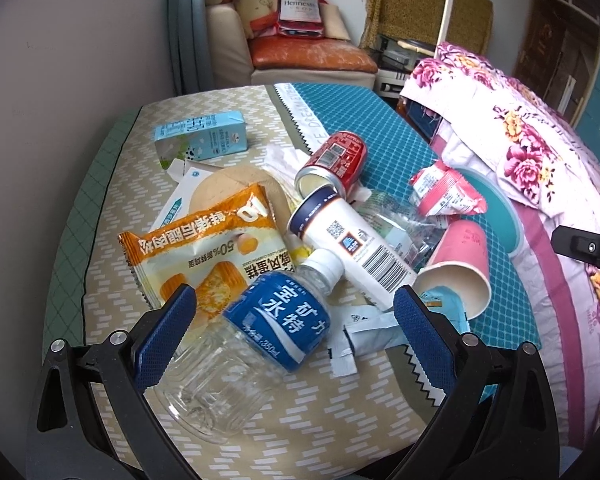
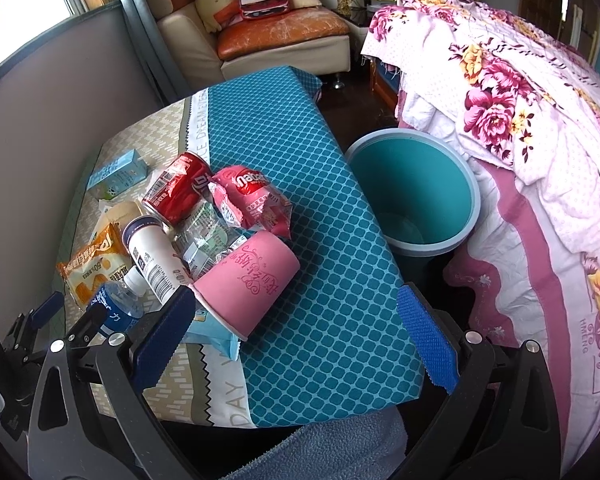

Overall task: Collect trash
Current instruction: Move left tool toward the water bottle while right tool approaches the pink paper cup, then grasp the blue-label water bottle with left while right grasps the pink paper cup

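Nearest the left gripper [image 1: 294, 312], a clear water bottle [image 1: 256, 340] with a blue label lies on its side on the counter [image 1: 100, 280], its body between the spread fingers [image 1: 168, 320], which do not appear to press on it. The right gripper [image 2: 296, 328] is likewise released and carries nothing; its fingers [image 2: 426, 344] hang over the teal-patterned part of the cloth, with a pink paper cup [image 2: 248, 280] tipped on its side just beside the left one.

Behind the bottle the trash sits in one loose heap: a light-blue flattened packet [image 1: 374, 330], an orange cake wrapper [image 1: 204, 248], a white drink bottle with a barcode [image 1: 348, 244] leaning across the pile, some crumpled clear plastic [image 1: 404, 220], a pink snack wrapper [image 2: 252, 200] and a red can [image 1: 336, 162] on its side. A small blue carton [image 1: 202, 136] lies apart, farther back near the wall.

Past the counter's edge, between it and the flowered bedding [image 2: 520, 120], stands a teal bin [image 2: 416, 196]. What shows of its inside looks empty, and the whole pile remains on the counter, so the collecting seems barely begun; the water bottle looks like the first candidate, with every other piece left to move.
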A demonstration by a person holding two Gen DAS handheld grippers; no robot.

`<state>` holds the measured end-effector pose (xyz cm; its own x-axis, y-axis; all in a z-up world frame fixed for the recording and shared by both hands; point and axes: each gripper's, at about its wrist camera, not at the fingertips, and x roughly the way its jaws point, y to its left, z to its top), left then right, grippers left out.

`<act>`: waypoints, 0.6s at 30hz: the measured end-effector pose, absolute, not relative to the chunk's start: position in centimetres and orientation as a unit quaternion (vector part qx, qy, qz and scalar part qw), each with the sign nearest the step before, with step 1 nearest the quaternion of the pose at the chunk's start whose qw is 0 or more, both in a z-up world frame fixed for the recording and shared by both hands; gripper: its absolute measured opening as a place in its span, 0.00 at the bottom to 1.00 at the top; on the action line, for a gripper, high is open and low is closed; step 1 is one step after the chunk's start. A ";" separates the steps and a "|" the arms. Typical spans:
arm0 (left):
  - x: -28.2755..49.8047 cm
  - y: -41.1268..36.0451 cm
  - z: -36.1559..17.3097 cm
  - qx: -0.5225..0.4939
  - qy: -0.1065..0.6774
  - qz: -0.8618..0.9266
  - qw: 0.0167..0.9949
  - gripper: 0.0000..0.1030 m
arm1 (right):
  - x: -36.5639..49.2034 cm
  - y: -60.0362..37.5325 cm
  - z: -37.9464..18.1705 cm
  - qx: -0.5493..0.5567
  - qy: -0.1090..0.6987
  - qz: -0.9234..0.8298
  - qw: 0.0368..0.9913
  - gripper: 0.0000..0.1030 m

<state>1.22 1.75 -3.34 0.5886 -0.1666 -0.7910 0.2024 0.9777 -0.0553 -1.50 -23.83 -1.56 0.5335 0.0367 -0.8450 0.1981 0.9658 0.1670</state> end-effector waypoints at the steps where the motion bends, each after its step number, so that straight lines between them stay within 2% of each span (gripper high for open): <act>1: 1.3 1.9 -3.3 0.021 0.442 -0.104 0.891 0.96 | -1.5 -23.7 -1.6 0.121 0.482 -0.046 0.867 0.94; 9: 1.5 4.2 -3.1 0.049 0.452 -0.112 0.884 0.96 | -0.9 -23.6 -1.7 0.126 0.490 -0.039 0.862 0.94; 15: 1.4 4.7 -4.1 0.114 0.475 -0.124 0.864 0.96 | 0.0 -23.8 -2.3 0.140 0.500 -0.028 0.854 0.94; 18: 1.5 4.7 -5.1 0.130 0.497 -0.140 0.846 0.86 | 0.4 -23.8 -3.1 0.146 0.510 -0.021 0.847 0.94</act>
